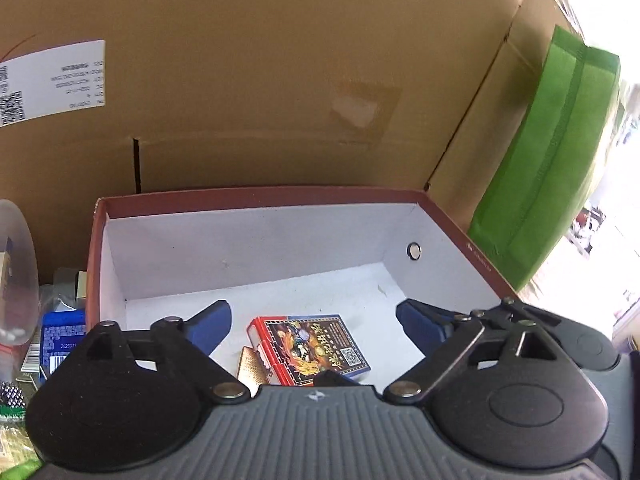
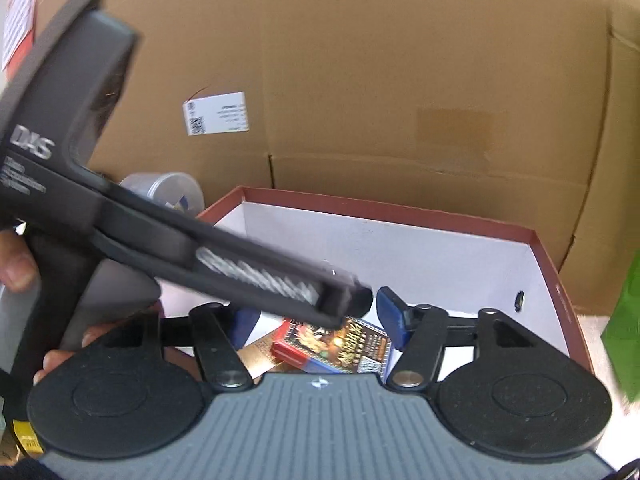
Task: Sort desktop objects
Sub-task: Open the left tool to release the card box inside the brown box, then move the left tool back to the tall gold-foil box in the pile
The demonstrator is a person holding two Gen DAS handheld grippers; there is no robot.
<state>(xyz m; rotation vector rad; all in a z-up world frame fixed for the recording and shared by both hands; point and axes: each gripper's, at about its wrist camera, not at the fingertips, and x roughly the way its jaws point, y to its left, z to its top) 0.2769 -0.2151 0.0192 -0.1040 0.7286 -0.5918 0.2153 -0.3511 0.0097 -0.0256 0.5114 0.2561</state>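
A white-lined box with a red rim (image 1: pixel 256 196) stands in front of me. On its floor lies a red and blue card pack (image 1: pixel 316 348) with a printed picture face, and a gold card packet (image 1: pixel 250 364) rests against its left side. My left gripper (image 1: pixel 316 326) hangs open over the pack, its blue pads wide apart and touching nothing. In the right wrist view the same card pack (image 2: pixel 340 346) lies below my right gripper (image 2: pixel 320 322), which is open with its pads clear of the pack. The left tool's black body (image 2: pixel 160 248) crosses that view and hides part of the left pad.
A large cardboard box (image 1: pixel 280 80) with a white label (image 1: pixel 52 80) rises close behind the red-rimmed box. A green fabric bag (image 1: pixel 560 160) stands at the right. At the left are a clear plastic container (image 1: pixel 16 280), a blue packet (image 1: pixel 64 336) and small clutter. A hand (image 2: pixel 16 268) holds the left tool.
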